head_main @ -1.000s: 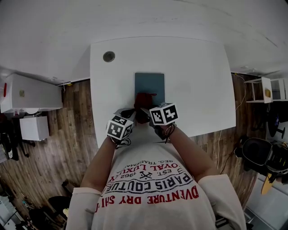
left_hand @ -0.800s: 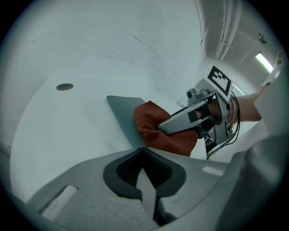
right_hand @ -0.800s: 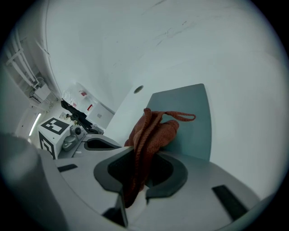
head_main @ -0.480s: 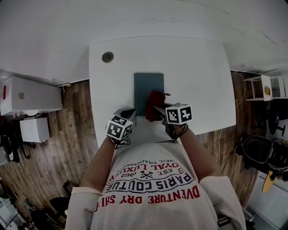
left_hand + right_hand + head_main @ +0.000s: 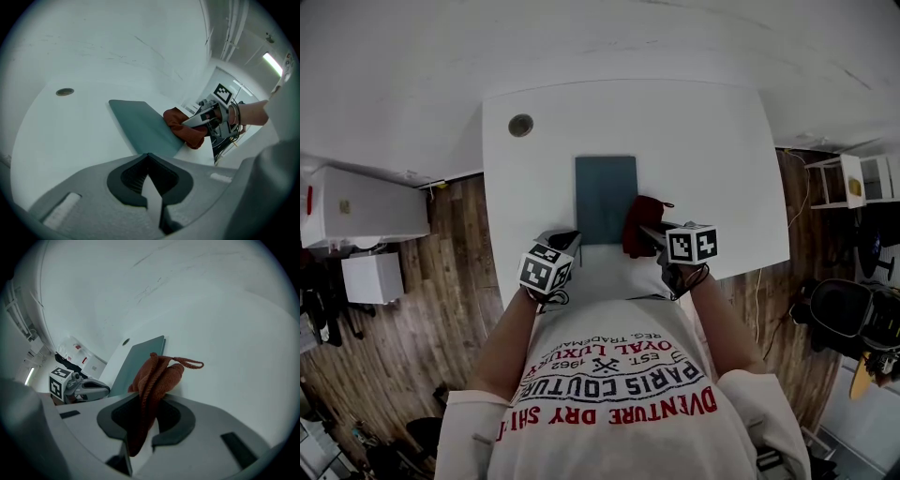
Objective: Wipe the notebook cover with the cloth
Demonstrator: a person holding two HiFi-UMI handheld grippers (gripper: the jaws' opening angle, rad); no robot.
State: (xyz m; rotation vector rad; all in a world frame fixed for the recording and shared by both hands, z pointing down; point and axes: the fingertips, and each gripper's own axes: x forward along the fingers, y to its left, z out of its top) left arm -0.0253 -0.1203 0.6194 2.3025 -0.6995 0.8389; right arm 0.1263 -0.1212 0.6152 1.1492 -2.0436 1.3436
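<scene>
A teal notebook point(image 5: 606, 199) lies flat on the white table point(image 5: 712, 159), in front of me. My right gripper point(image 5: 652, 234) is shut on a bunched red cloth point(image 5: 642, 223), which rests by the notebook's right edge, mostly on the table. In the right gripper view the cloth point(image 5: 154, 376) hangs between the jaws of the right gripper point(image 5: 143, 401), with the notebook point(image 5: 136, 363) to its left. My left gripper point(image 5: 564, 240) sits shut and empty by the notebook's near left corner. In the left gripper view its tips point(image 5: 149, 157) stand just short of the notebook point(image 5: 143, 126).
A round cable hole point(image 5: 521, 125) lies at the table's far left. Left of the table stands a white cabinet point(image 5: 361, 202) on a wooden floor. A small white shelf point(image 5: 853, 183) and a dark chair point(image 5: 844, 323) are on the right.
My right gripper has drawn the cloth to the right, from the notebook's near middle to its right edge. The left gripper has stayed in place.
</scene>
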